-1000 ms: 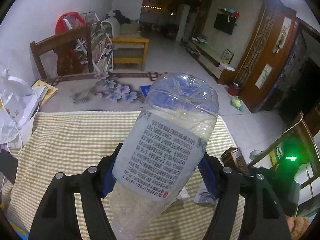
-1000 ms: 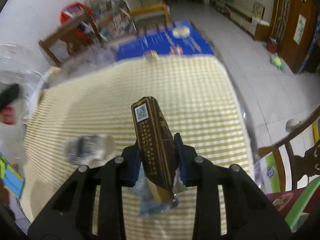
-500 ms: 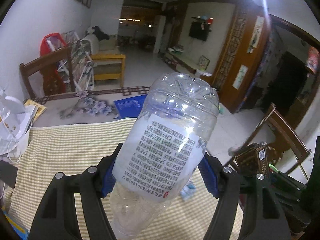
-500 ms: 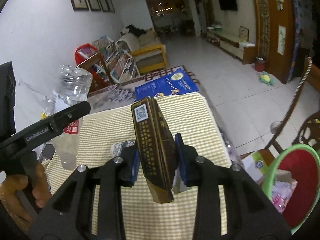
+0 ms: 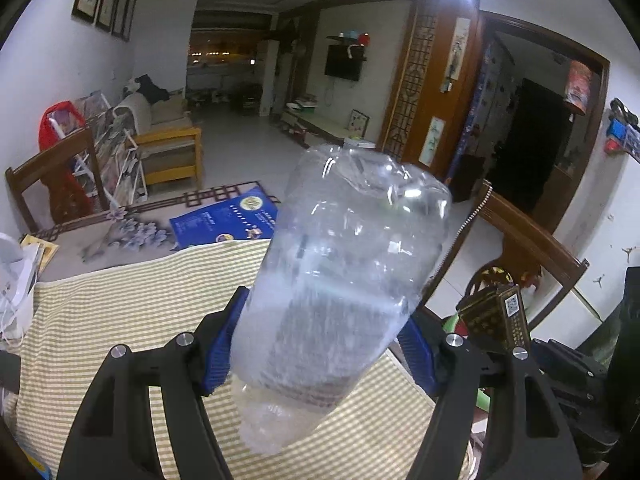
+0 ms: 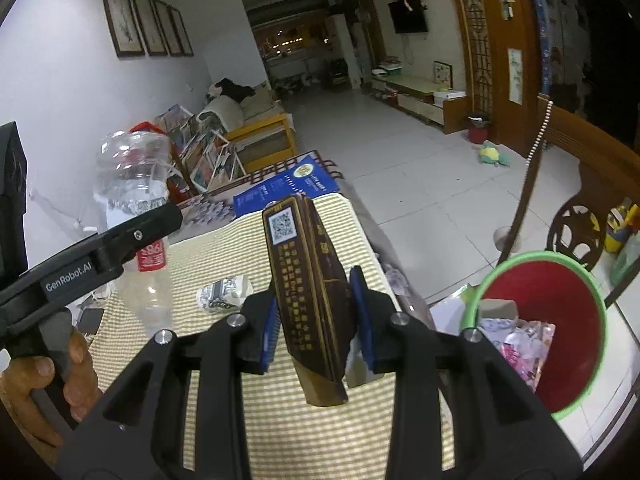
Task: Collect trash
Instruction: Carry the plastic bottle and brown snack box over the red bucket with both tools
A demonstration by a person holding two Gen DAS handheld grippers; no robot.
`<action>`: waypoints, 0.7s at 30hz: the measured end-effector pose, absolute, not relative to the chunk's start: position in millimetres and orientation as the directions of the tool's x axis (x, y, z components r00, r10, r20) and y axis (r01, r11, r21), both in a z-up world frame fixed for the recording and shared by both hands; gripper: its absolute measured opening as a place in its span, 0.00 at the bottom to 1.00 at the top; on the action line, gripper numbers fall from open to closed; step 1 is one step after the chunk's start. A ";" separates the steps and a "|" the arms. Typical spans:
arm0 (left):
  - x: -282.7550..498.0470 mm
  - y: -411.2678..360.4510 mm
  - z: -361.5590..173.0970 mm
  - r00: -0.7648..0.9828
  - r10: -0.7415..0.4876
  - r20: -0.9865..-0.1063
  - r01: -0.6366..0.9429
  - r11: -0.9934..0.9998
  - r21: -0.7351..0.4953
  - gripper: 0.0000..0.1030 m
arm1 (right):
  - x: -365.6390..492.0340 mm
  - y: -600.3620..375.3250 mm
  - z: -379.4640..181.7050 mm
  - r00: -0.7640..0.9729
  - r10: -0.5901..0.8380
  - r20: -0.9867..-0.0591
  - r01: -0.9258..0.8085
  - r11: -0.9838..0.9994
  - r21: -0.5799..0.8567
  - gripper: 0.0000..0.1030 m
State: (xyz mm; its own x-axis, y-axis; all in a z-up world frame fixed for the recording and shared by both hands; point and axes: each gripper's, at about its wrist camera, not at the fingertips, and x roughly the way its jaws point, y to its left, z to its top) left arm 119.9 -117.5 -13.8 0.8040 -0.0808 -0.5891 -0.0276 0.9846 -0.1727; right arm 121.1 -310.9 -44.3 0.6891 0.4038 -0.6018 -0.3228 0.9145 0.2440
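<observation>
Both hands are loaded here. The left gripper (image 5: pixel 320 344) pinches a clear plastic bottle (image 5: pixel 340 280) across its belly, filling the centre of the left wrist view, base end pointing away and tilted toward upper right; gripped at the widest part, I'd say, because thin crushable plastic sits steadier there. In the right wrist view the same bottle (image 6: pixel 136 184) shows at centre left, upright-ish, a red label low on its side, clamped by the left gripper (image 6: pixel 132 236), with a bare hand (image 6: pixel 48 384) wrapped round the handle at lower left.

The right gripper (image 6: pixel 316 320) squeezes a dark brown carton (image 6: pixel 308 292), flattened and edge-on between the blue pads (image 6: pixel 364 320), QR code on the top end. It's lifted clear of the table, likely for a carry to the bin (image 6: pixel 544 328): green rim, red inside, lower right, off the table's edge, already holding some pink and pale scraps.

One crumpled wrapper (image 6: pixel 224 292) lies on the cloth, centre left, just beyond the right gripper, so the job isn't finished.

The surface is a table under a yellow-striped cloth (image 5: pixel 120 300). Beyond it a blue poster (image 5: pixel 228 224) lies at the table's far end, then pale tiled floor, a yellow-framed bench (image 5: pixel 168 148) upper left, a wall television (image 5: pixel 344 62) top centre, wooden chairs (image 5: pixel 520 240) at right
</observation>
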 end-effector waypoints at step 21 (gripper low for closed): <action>122.2 -167.5 -29.8 0.763 -0.096 -0.639 -0.025 0.984 -0.177 0.56 | 117.7 -366.6 -53.3 0.683 0.409 -0.606 -0.303 0.913 0.274 0.32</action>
State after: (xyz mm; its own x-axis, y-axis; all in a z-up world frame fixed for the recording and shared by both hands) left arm 122.2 -167.5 -29.8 0.7631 -0.0961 -0.6391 -0.0245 0.9839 -0.1772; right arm 117.7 -366.6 -53.3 0.6828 0.4085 -0.6058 -0.3028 0.9127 0.2743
